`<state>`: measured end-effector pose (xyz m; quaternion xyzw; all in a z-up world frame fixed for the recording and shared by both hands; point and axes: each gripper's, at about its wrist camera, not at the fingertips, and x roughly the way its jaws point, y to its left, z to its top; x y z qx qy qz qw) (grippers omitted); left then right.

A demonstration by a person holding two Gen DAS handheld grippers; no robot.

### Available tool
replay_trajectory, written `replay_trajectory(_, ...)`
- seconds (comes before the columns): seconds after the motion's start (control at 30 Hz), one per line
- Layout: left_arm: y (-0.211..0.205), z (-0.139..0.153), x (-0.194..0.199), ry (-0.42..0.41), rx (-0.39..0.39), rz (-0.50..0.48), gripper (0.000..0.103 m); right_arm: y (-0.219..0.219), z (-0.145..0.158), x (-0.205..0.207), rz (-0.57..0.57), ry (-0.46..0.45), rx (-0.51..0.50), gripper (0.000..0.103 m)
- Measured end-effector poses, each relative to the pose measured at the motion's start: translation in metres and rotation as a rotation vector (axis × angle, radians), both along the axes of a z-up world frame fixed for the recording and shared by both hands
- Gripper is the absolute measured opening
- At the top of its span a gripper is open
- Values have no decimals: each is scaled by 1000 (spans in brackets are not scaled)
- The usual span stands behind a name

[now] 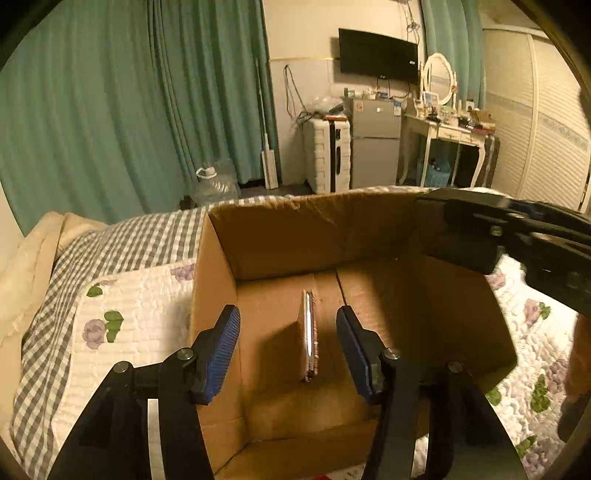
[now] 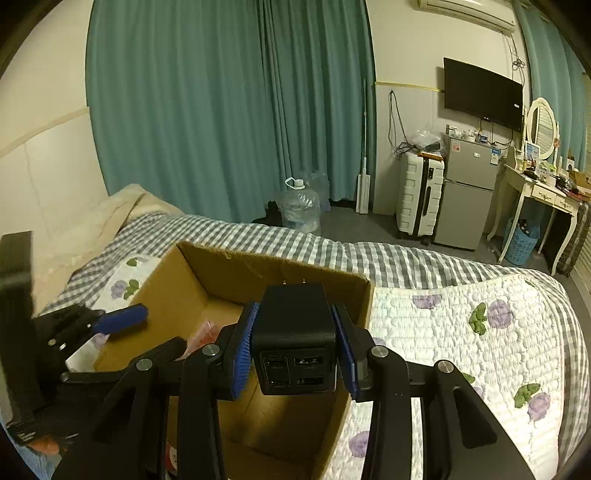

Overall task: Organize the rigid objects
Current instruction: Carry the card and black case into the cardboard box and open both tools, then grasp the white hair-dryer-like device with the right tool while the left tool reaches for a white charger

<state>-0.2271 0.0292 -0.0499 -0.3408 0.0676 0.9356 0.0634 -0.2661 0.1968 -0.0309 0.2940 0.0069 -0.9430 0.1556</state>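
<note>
Right wrist — hand-held gripper clamps boxy black charger | corrugated cardboard box

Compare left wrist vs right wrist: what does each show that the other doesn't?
Left wrist only: the box floor, with a thin flat item standing on edge between the open left gripper fingers.

Right wrist only: the right gripper shut on a black charger, prongs pointing away, ports facing the camera, held over the box; also an air conditioner.

Both: the cardboard box on the bed quilt, curtains, TV, fridge.
</note>
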Motion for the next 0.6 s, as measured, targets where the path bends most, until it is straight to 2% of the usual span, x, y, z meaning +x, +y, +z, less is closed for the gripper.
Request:
replay_trajectory(0.2,-5,6,10,13,19,6,57,-12,-19,-16,6,-35,32,41)
replay_trajectory(0.23,-6,6,13,17,18,9,57,-11,-19,-13,-5,-13,30,54)
replay_trajectory(0.27,-4,7,16,19,18,13,57,-9,-15,-9,-6,8,19,73)
replay_trajectory(0.3,-4,9,19,19,22,15,57,-7,-12,-5,0,21,11,77)
replay_trajectory(0.4,-5,14,29,13,39,2,59,3,0,12,-19,54,24,78)
replay_trajectory(0.6,-7,31,67,40,39,3,63,28,20,52,-38,50,7,81)
